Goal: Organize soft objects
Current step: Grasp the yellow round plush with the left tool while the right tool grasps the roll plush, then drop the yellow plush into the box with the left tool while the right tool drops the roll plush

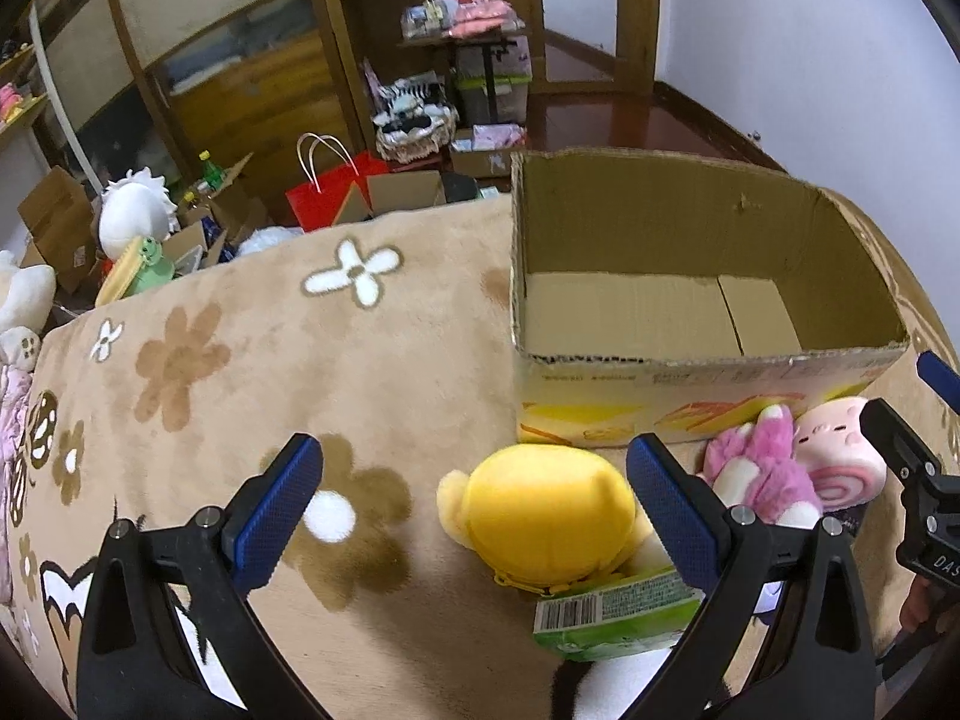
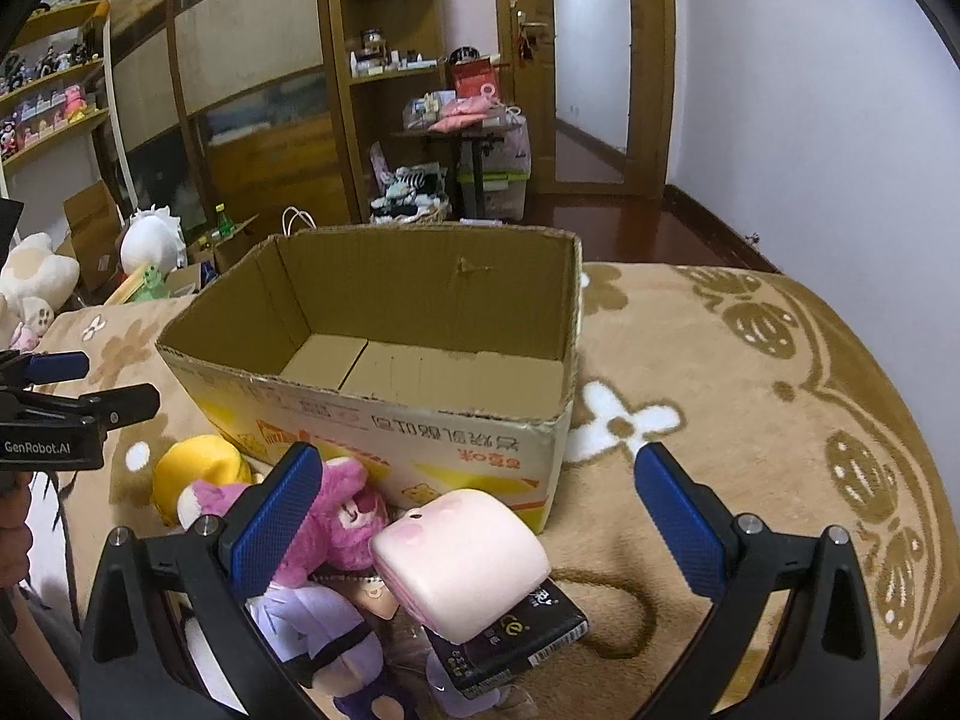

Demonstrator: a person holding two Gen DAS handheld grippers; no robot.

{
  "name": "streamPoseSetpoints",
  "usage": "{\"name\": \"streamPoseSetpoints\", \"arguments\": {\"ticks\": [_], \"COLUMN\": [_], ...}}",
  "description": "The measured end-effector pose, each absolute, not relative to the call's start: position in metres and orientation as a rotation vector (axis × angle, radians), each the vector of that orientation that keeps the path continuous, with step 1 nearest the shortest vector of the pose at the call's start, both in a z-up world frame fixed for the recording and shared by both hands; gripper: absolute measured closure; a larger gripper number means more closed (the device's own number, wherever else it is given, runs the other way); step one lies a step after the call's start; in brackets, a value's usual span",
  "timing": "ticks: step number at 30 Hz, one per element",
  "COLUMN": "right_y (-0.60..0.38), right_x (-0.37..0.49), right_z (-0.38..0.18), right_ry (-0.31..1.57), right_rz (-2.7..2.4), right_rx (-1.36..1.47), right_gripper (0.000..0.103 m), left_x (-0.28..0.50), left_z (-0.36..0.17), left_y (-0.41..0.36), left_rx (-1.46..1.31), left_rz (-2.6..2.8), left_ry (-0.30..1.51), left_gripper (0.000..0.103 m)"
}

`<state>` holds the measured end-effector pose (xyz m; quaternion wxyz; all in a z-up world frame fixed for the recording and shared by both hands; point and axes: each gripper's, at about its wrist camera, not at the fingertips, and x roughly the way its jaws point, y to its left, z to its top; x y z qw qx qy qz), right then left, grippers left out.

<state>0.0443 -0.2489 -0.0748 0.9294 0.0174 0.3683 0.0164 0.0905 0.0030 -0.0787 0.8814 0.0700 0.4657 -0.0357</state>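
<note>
An open, empty cardboard box (image 1: 708, 360) (image 2: 420, 426) stands on the flowered beige blanket (image 1: 240, 372). In front of it lie a yellow plush (image 1: 546, 510) (image 2: 192, 474), a pink plush bear (image 1: 762, 474) (image 2: 342, 516), a pink roll-shaped plush (image 1: 840, 456) (image 2: 462, 558) and a purple plush (image 2: 324, 636). My left gripper (image 1: 474, 480) is open and empty, with the yellow plush just inside its right finger. My right gripper (image 2: 480, 486) is open and empty above the pink roll plush.
A green tag card (image 1: 612, 618) lies under the yellow plush. A black packet (image 2: 516, 642) lies under the pink roll. Beyond the blanket's far edge are boxes, a red bag (image 1: 330, 192), white plush toys (image 1: 135, 216) and shelves.
</note>
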Motion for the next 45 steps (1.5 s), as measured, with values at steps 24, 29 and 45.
{"name": "streamPoseSetpoints", "arguments": {"ticks": [24,29,45], "right_y": [-0.243,-0.238,-0.244], "right_x": [0.057,0.056,0.054], "right_z": [-0.107,-0.111,-0.113], "right_ry": [0.915,0.938,0.961], "right_rz": [0.115,0.130,0.125], "right_rx": [0.050,0.034,0.044], "right_gripper": [0.014,0.021,0.054], "left_x": [0.106,0.107,0.104], "left_z": [-0.137,-0.145,-0.145], "left_y": [-0.006,-0.009,-0.003], "left_rx": [0.109,0.106,0.050], "left_rz": [-0.165,-0.170,-0.183], "left_ry": [1.221,1.252,1.242], "left_gripper": [0.003,0.003,0.036]}}
